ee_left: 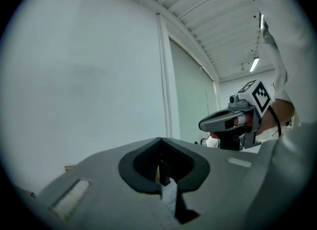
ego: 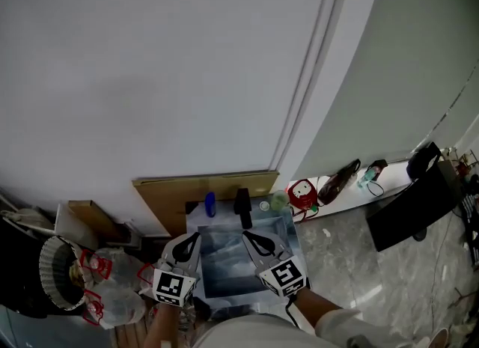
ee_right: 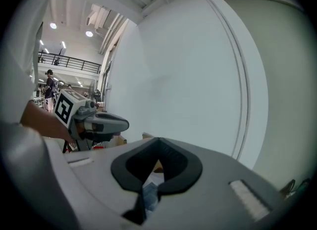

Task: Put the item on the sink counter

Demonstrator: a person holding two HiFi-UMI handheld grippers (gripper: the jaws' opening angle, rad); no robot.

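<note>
Both grippers are held side by side, low in the head view, above a grey mottled counter top. My left gripper has its jaws together with nothing between them; its own view shows the tips meeting. My right gripper also looks closed and empty, with its tips touching. Each gripper shows in the other's view, the right one and the left one. At the counter's far edge stand a blue bottle, a black object and a pale green round thing.
A flat cardboard sheet leans behind the counter against the white wall. Plastic bags and a round fan-like object lie at the left. A red-and-white item, a dark bag and a black case sit at the right.
</note>
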